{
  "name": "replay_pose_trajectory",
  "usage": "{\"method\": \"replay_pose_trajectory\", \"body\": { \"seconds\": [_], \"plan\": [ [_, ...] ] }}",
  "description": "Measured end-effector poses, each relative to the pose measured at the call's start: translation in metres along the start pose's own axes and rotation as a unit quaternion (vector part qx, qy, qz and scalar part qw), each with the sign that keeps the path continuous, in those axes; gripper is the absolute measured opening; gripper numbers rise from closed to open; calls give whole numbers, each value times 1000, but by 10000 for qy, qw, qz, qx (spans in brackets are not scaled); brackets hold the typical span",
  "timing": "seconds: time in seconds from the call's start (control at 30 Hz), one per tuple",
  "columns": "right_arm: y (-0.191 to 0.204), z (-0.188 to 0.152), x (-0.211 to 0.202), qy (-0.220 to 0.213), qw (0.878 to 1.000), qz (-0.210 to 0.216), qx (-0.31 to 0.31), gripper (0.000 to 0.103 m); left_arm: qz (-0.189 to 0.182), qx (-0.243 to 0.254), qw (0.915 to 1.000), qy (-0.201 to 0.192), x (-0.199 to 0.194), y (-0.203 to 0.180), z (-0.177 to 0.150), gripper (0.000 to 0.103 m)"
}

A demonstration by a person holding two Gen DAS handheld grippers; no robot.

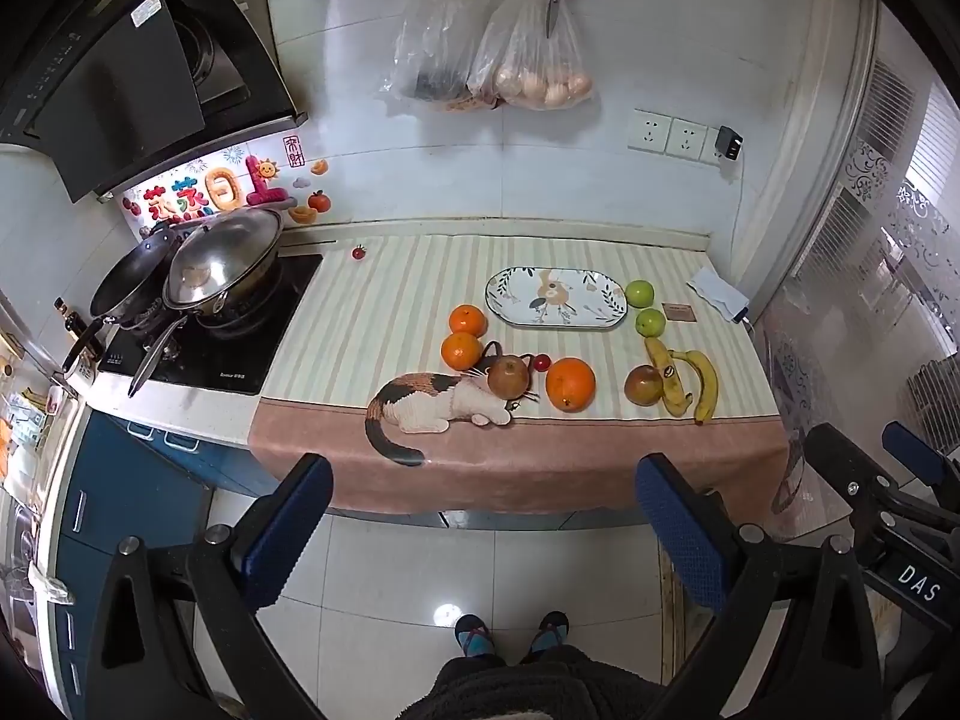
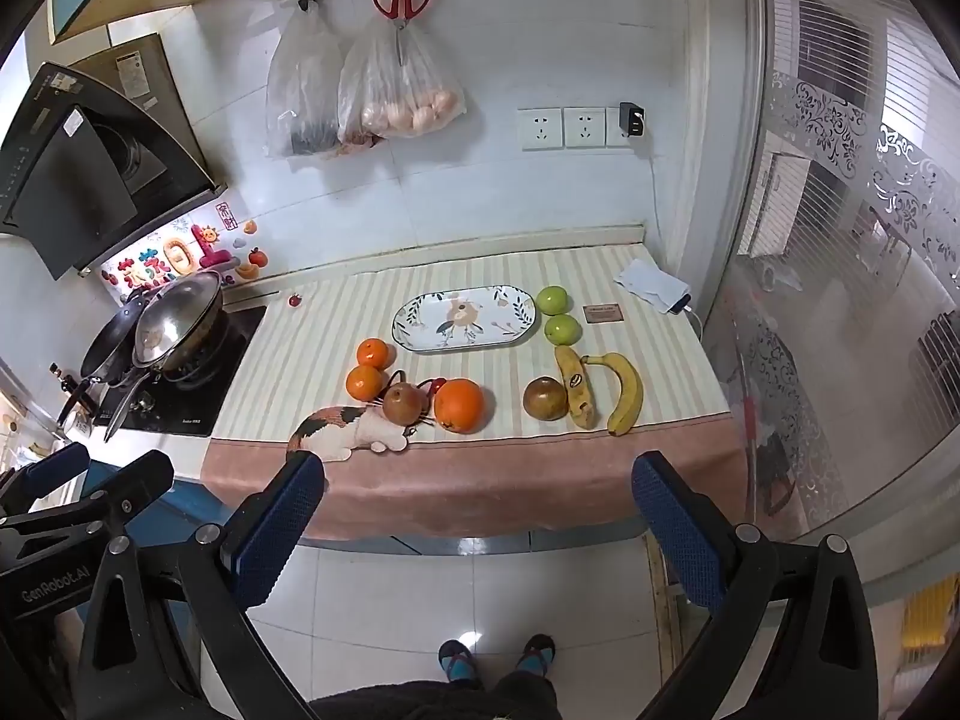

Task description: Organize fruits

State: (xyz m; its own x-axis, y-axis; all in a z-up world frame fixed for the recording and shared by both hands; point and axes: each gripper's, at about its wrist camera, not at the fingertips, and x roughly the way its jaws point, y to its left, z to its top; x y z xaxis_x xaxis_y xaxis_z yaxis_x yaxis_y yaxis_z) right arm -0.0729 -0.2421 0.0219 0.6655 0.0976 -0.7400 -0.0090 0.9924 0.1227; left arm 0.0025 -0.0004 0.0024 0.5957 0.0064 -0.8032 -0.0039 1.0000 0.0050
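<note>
Both claws, left [image 1: 483, 480] and right [image 2: 477, 477], gape wide; plate [image 2: 408, 330] holds no fruit.

White letters "DAS" stand on the right gripper [image 1: 900, 468] body, seen from the left wrist; "GenRobot.AI" stands on the left gripper [image 2: 78, 474] body, seen from the right wrist; the hob [image 1: 204, 354] brand and the card [image 2: 603, 313] print are too small to read.
</note>
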Motion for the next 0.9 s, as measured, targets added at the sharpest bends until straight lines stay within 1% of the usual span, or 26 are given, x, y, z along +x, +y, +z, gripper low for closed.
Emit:
{"method": "replay_pose_trajectory", "body": {
  "seconds": [0.4, 0.6, 0.9],
  "plan": [
    [-1, 2, -6, -29, 10000, 46, 37, 103, -6, 6, 10000, -18, -2, 0, 1, 103],
    [-2, 2, -9, -58, 9999, 72, 55, 103, 6, -21, 10000, -63, -8, 0, 12, 103],
    [-4, 0, -12, -82, 9999, 100, 56, 103, 13, -28, 10000, -78, -9, 0, 14, 103]
  ]
}}
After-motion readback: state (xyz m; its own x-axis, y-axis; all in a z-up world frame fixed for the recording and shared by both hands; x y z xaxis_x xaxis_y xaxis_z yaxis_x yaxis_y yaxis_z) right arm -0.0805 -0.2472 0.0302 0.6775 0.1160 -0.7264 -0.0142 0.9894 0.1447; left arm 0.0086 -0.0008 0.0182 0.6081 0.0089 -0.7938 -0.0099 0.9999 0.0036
